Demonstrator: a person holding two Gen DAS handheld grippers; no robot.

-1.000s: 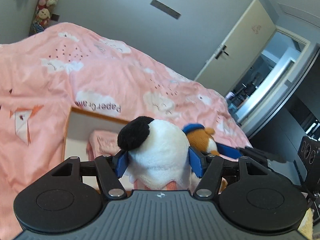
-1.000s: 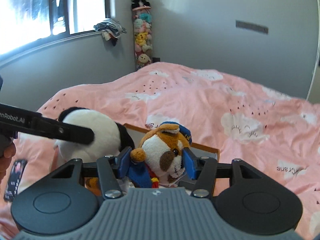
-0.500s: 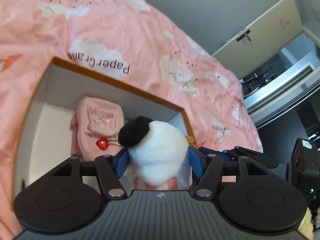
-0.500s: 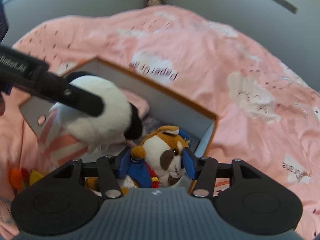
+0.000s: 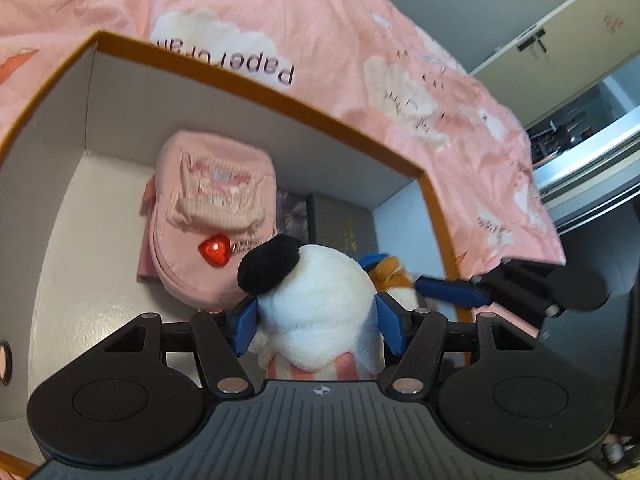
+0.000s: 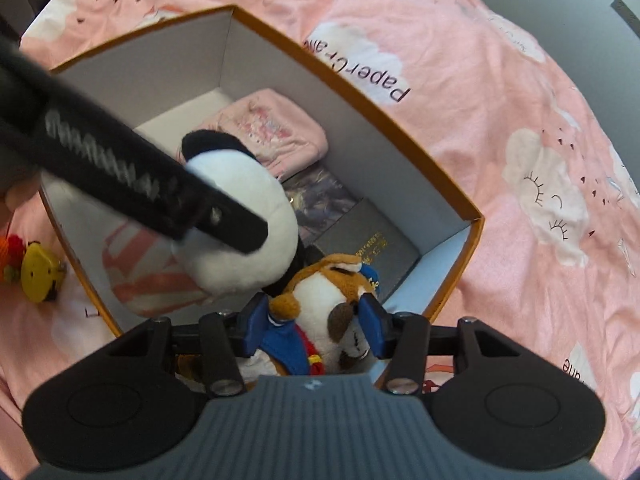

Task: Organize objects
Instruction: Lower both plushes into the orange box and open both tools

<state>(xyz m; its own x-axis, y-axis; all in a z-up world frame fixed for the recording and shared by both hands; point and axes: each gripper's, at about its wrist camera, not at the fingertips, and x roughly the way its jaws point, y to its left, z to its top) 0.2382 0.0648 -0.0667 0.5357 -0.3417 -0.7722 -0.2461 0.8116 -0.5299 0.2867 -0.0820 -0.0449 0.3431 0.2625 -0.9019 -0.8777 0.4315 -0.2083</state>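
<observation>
Both pairs of jaws are pinching plush toys as I am working over the box [image 6: 452, 184]. My left gripper [image 5: 316, 322] is squeezing the panda plush [image 5: 320, 300] by its white head, blue pads pressed into either side, and my right gripper [image 6: 314, 326] is clamping the orange-and-white dog plush [image 6: 328, 300] the same way. Both toys are hanging inside the box's open mouth, the dog near the right-hand corner, the panda beside it; I cannot tell whether either is touching the bottom.

Some sorting is looking done: a pink pouch [image 5: 212, 216] with a red heart charm [image 5: 215, 250] is lying on the box floor against the far wall, with a dark booklet [image 6: 368, 244] and a patterned card [image 6: 320, 196] next to it. Neither plush is released, so I am judging both placements as unfinished. Outside the box, a yellow toy [image 6: 38, 276] is lying on the pink bed cover [image 6: 520, 120], probably waiting its turn.
</observation>
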